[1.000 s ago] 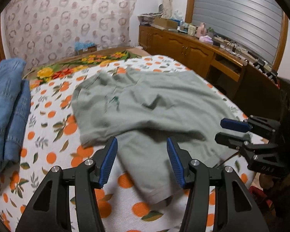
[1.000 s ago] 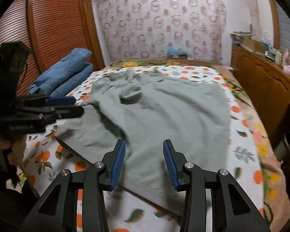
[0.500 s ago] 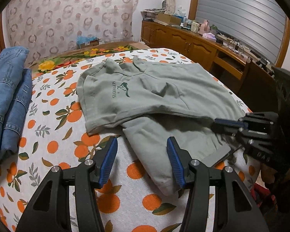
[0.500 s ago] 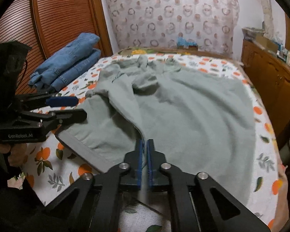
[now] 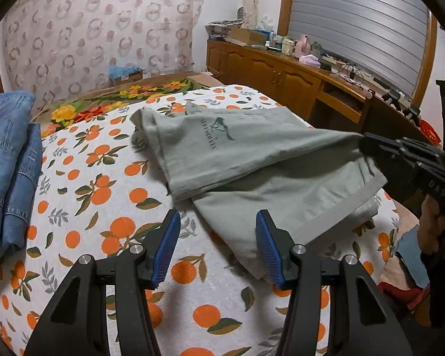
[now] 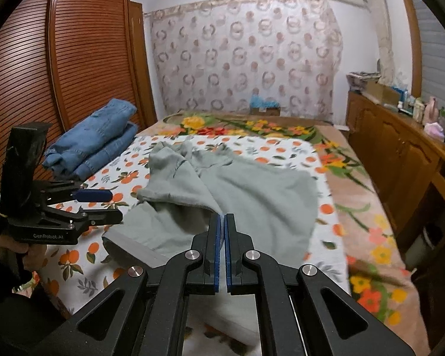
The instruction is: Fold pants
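Since a second before, the right gripper (image 6: pixel 222 222) had clenched its jaws on the hem of the upper pant leg and lifted it off the lower one, so the grey cloth now stretched taut from the pinch.

One bed (image 5: pixel 83 195) filled the room, under a white sheet printed with oranges. One pair of grey-green pants (image 5: pixel 252 160) lay across it, near the foot end, its two legs overlapping and a dark logo facing up. One stack of folded blue jeans (image 6: pixel 95 145) sat apart from the pants, at the bed's edge beside the slatted wardrobe (image 6: pixel 59 74). One long wooden cabinet (image 5: pixel 281 71) ran along the far side, cluttered on top.

Two grippers were in view. The left gripper (image 5: pixel 218 246) hovered released above the sheet, just beside the lower leg, holding nothing.
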`<state>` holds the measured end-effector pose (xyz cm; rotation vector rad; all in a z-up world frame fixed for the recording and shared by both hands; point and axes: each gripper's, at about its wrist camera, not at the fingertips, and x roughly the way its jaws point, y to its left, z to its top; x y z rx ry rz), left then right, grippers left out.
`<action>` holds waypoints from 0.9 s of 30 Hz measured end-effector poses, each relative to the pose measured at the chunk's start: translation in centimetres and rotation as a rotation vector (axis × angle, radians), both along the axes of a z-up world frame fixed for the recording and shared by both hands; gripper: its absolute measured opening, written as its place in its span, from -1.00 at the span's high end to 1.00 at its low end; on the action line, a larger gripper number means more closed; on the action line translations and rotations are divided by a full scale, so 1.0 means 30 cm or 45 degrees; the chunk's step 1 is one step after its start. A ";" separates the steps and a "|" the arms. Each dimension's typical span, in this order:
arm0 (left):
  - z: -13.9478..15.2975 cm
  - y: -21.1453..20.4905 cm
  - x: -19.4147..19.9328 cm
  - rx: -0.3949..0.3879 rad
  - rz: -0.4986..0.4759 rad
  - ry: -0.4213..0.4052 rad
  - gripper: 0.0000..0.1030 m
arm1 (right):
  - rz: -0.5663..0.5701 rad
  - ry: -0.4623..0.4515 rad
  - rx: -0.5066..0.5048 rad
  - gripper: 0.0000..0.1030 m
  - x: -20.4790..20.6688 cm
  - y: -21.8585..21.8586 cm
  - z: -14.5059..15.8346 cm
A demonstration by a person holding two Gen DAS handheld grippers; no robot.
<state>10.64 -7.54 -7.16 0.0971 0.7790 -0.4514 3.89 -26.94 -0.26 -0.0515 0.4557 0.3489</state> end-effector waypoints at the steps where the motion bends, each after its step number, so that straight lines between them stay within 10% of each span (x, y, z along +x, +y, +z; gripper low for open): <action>1: 0.004 -0.006 -0.002 0.000 -0.005 -0.004 -0.05 | -0.007 -0.004 0.000 0.95 -0.010 0.000 -0.004; 27: -0.018 -0.050 -0.006 0.013 -0.029 0.007 -0.05 | -0.121 0.151 -0.015 0.95 -0.070 -0.021 -0.009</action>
